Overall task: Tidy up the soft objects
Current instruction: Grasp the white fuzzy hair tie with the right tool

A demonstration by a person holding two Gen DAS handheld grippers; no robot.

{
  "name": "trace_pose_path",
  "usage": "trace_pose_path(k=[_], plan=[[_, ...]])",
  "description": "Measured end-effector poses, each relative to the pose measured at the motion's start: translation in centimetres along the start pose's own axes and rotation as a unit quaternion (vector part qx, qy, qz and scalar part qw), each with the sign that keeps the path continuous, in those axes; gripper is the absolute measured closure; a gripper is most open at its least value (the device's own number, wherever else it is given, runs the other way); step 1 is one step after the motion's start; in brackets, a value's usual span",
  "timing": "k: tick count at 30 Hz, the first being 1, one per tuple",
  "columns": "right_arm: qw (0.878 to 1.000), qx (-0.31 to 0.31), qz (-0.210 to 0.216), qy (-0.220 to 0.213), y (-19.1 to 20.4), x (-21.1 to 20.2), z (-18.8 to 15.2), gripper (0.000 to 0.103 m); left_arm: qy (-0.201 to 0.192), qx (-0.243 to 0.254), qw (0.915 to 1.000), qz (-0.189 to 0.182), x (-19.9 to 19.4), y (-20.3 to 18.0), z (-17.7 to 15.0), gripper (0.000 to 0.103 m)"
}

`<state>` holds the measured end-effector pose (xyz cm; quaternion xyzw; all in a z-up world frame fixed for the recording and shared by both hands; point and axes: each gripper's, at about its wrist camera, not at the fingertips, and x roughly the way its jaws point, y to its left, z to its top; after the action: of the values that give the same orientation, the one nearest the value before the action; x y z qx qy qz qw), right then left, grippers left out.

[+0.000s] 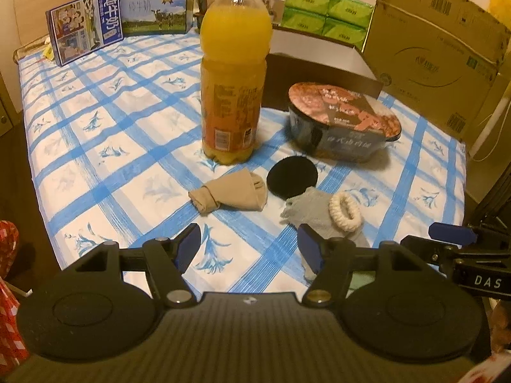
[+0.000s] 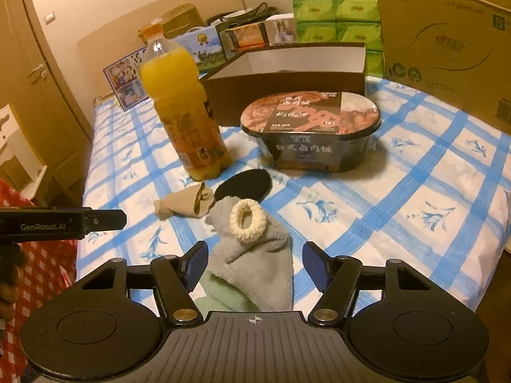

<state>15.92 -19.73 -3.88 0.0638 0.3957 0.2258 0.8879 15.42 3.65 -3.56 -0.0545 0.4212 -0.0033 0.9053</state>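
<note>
The soft things lie bunched near the front edge of the bed, on its blue-and-white checked sheet (image 2: 415, 191): a fuzzy grey sock (image 2: 255, 265) with a cream ribbed scrunchie (image 2: 248, 221) resting on top of it, a rolled beige sock (image 2: 185, 203) just beside, and a flat black round pad (image 2: 244, 184) touching the grey sock's far end. They look heaped loosely, probably waiting to be sorted one by one. The right gripper (image 2: 254, 266) hangs over the grey sock with its blue pads spread either side of the cloth, not pressing it; I judge this sock, limp and easy to bunch, is the first pick. The left gripper (image 1: 249, 249) is also spread, holding nothing, over bare sheet in front of the beige sock. Behind stand hard goods: a tall orange drink bottle (image 2: 182, 115), a foil-lidded meal tub (image 2: 316, 131), and an open brown box (image 2: 287, 76), a likely bin
</note>
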Motion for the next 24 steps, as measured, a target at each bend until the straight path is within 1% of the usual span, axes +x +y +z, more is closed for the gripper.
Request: trace_pose_path(k=[4, 9, 24], plan=[[1.000, -0.011, 0.001, 0.007, 0.2, 0.9, -0.2, 0.043, 0.008, -0.002, 1.0000, 0.004, 0.9, 0.2, -0.1, 0.039], [1.000, -0.022, 0.002, 0.017, 0.4, 2.3, -0.2, 0.044, 0.017, -0.003, 0.9998, 0.007, 2.0, 0.6, -0.2, 0.039], [0.997, -0.074, -0.011, 0.026, 1.2, 7.7, 1.4, 0.049, 0.030, -0.002, 0.9995, 0.012, 4.9, 1.7, -0.2, 0.039]])
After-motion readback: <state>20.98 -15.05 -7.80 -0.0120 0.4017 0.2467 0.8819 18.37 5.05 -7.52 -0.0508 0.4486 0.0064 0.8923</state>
